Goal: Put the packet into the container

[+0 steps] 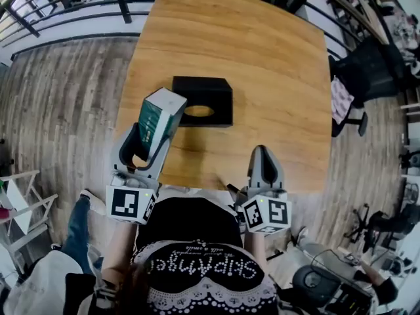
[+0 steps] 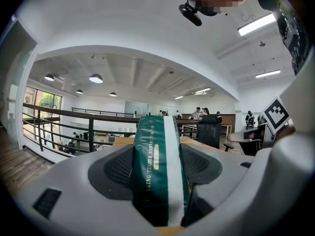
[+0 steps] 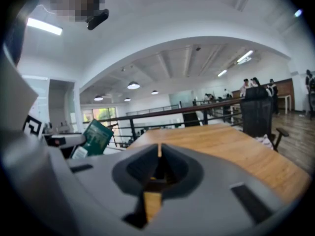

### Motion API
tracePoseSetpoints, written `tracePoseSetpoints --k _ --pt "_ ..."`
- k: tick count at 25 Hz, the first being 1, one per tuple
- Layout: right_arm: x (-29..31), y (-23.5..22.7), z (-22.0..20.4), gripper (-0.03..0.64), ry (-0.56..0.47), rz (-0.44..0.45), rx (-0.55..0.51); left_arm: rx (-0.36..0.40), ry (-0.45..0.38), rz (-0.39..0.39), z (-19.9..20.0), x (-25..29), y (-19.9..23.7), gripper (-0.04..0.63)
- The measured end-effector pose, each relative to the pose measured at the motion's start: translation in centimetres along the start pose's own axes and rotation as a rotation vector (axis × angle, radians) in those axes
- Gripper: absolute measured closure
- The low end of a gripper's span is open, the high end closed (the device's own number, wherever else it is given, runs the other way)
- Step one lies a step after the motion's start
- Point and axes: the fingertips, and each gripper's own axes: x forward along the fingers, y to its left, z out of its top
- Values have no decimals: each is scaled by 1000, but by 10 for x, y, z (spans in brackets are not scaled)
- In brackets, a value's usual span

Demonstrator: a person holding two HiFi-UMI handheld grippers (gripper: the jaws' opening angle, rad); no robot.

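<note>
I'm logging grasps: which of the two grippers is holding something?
The left gripper: its jaws clamp the green-and-white packet. The right gripper has its jaws closed together, with nothing between them.

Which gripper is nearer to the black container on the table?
Left. The left gripper, shut on the green packet, sits just left of the black container, packet nearly at its corner. The right gripper, shut and empty, is apart at the table's near edge.
</note>
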Motion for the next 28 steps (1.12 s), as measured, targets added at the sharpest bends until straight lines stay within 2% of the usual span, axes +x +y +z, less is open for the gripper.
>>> tracePoseSetpoints --k 5,11,28 --pt "-8 -7 0 575 4 -68 15 2 7 -42 1 4 4 265" --pt "-4 -20 5 575 -4 -94 10 -3 6 -20 1 10 15 265" --pt "-9 -79 29 575 -12 -157 3 -5 15 4 10 28 4 267"
